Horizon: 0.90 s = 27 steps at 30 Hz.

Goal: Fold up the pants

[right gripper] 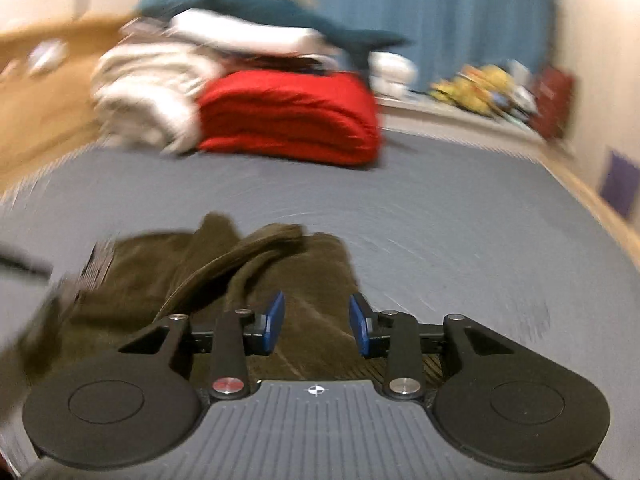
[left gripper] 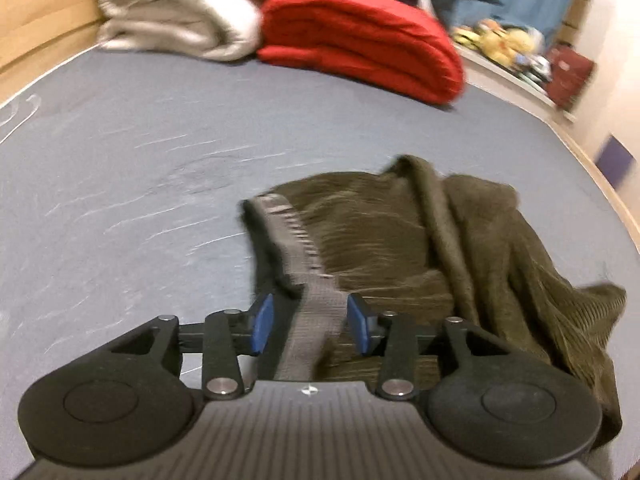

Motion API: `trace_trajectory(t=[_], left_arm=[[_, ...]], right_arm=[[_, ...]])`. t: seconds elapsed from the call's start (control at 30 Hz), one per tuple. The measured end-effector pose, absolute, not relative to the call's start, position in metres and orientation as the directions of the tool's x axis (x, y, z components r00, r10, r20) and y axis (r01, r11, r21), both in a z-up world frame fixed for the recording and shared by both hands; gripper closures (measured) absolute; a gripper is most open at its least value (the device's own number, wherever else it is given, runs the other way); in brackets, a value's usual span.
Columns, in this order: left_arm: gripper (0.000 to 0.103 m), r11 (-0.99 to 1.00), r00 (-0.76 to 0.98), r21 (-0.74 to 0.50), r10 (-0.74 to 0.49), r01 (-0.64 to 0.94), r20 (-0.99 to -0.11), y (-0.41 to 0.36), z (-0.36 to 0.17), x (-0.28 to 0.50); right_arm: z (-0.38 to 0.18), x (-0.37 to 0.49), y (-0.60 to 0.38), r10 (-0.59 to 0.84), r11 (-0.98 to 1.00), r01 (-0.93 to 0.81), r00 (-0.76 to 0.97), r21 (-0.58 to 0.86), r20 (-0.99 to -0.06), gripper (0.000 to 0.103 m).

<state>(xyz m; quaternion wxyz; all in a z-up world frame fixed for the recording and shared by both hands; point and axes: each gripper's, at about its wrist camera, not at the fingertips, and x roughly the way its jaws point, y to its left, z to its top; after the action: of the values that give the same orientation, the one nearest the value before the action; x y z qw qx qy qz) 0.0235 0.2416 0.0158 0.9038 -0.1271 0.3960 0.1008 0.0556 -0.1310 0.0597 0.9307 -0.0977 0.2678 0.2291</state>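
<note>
Olive-brown corduroy pants (left gripper: 460,248) lie bunched on the blue-grey bed sheet (left gripper: 140,152). Their grey waistband (left gripper: 316,320) runs between the blue pads of my left gripper (left gripper: 310,322), whose jaws stand open around it without touching it. In the right wrist view the same pants (right gripper: 224,276) lie crumpled ahead and to the left. My right gripper (right gripper: 316,326) is open just above the right part of the fabric, with cloth showing between its pads. Both views are motion-blurred.
A folded red blanket (left gripper: 360,40) and a pile of white bedding (left gripper: 176,12) sit at the far end of the bed, with a teal plush (right gripper: 260,4) on top. A wooden bed edge (left gripper: 612,196) runs along the right. A shelf with toys (right gripper: 480,84) stands beyond.
</note>
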Motion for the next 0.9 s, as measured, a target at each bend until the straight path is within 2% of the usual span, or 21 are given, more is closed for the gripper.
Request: trace_trajectory(t=[0.1,0.2,0.23,0.43,0.5,0.53,0.57,0.6,0.63,0.73,0.9], left_arm=[[0.053,0.964,0.65,-0.113,0.074,-0.241,-0.757,0.226,0.003,0.035],[0.053,0.965,0.631,-0.11,0.069,-0.24,-0.772,0.224,-0.009,0.041],[0.053,0.964,0.628,-0.111,0.068,-0.241,-0.775,0.223,-0.01,0.044],[0.052,0.956,0.641,-0.148,0.051,-0.253,-0.765,0.226,-0.009,0.052],[0.05,0.956,0.642,-0.15,0.05,-0.253,-0.765,0.225,-0.008,0.054],[0.05,0.956,0.641,-0.147,0.051,-0.252,-0.766,0.224,-0.008,0.055],[0.049,0.957,0.639,-0.143,0.054,-0.253,-0.767,0.223,-0.009,0.057],[0.049,0.957,0.637,-0.14,0.056,-0.254,-0.769,0.222,-0.009,0.058],[0.049,0.957,0.636,-0.138,0.058,-0.254,-0.77,0.221,-0.01,0.058],[0.049,0.957,0.635,-0.142,0.054,-0.253,-0.771,0.219,-0.01,0.059],[0.049,0.955,0.632,-0.167,0.026,-0.245,-0.775,0.215,-0.012,0.06]], right_arm=[[0.036,0.055,-0.11,0.408,0.829,-0.546,0.738,-0.12,-0.538,0.062],[-0.002,0.066,-0.09,0.358,0.818,-0.557,0.688,-0.144,-0.631,0.062],[-0.01,0.068,-0.084,0.344,0.813,-0.557,0.694,-0.169,-0.633,0.061],[-0.029,0.075,-0.061,0.372,0.763,-0.616,0.665,-0.194,-0.648,0.047],[-0.035,0.078,-0.054,0.372,0.75,-0.631,0.652,-0.2,-0.661,0.047],[-0.039,0.078,-0.051,0.365,0.743,-0.636,0.647,-0.209,-0.67,0.051],[-0.044,0.081,-0.048,0.359,0.736,-0.641,0.64,-0.215,-0.679,0.06],[-0.047,0.082,-0.047,0.357,0.728,-0.651,0.628,-0.215,-0.691,0.081],[-0.049,0.083,-0.046,0.357,0.724,-0.657,0.615,-0.208,-0.703,0.089],[-0.043,0.083,-0.056,0.368,0.722,-0.659,0.623,-0.21,-0.69,0.092],[-0.005,0.086,-0.112,0.381,0.797,-0.59,0.661,-0.133,-0.647,0.092]])
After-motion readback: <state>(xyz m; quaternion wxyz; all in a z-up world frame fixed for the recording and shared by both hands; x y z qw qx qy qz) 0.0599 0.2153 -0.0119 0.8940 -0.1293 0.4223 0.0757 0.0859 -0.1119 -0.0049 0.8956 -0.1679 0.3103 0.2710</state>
